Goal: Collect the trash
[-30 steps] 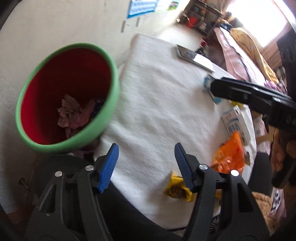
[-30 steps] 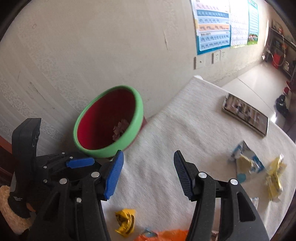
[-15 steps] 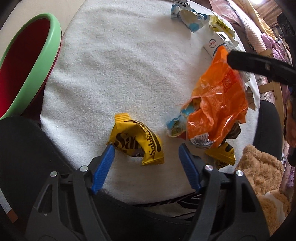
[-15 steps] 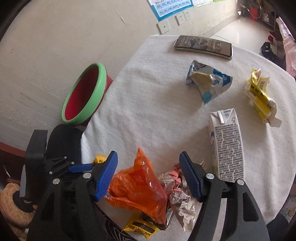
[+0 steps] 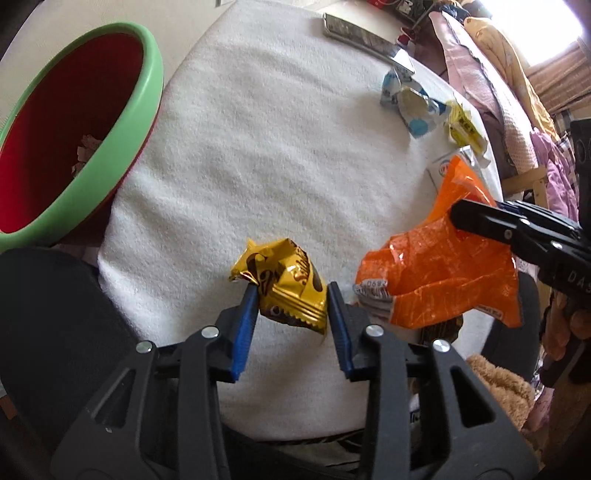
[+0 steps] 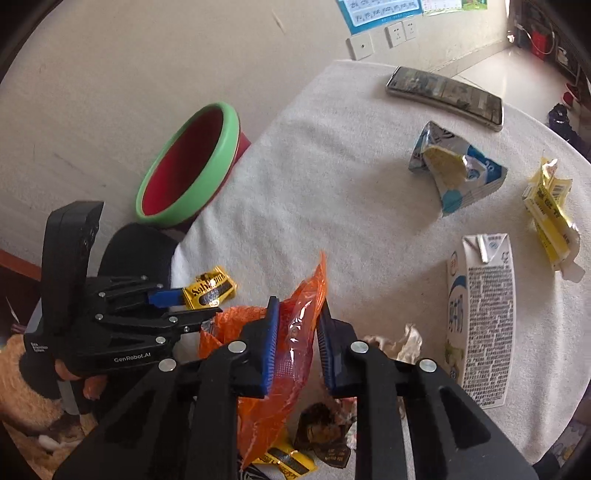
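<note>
Beige wall [image 6: 147, 74] with sockets [image 6: 384, 37], posters [image 6: 384, 11]; bright window [image 5: 535, 29]; pale floor [image 6: 491, 66].

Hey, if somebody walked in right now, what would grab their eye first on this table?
Likely the orange bag pinched in the right gripper at the near table edge. Beside it, the left gripper is closing on a yellow wrapper. At the left, off the table, stands a green-rimmed red bin.
</note>
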Demonstrator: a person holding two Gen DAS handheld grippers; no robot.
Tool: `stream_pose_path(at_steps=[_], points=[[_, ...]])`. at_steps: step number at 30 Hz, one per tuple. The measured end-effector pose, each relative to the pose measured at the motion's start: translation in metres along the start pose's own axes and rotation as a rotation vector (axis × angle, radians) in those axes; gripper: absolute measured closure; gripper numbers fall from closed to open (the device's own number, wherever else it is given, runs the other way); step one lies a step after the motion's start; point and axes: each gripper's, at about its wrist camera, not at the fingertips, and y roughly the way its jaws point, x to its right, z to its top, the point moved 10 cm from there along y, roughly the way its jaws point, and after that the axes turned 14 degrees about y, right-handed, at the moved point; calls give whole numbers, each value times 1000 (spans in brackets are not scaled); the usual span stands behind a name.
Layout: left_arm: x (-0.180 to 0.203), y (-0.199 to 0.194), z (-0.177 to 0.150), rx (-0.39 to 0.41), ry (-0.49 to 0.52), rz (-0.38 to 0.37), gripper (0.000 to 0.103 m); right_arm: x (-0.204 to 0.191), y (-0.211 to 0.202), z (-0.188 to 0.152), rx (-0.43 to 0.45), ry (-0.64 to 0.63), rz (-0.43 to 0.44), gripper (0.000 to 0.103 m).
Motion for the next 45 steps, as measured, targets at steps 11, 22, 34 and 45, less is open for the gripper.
stream_pose_path(at_steps=[11, 22, 34, 45], points=[[-16, 1, 25, 76, -34, 69, 63, 13, -5, 41, 185, 54, -100, 81], [-17, 6, 21, 58, -44, 66, 62, 17, 11, 13, 78, 41, -106, 61], [-23, -20, 29, 185, -81, 48, 53, 6, 10, 4, 68, 34, -72, 71], [-12, 3, 28, 95, -54, 33, 50, 9, 20, 18, 121, 51, -94, 71]])
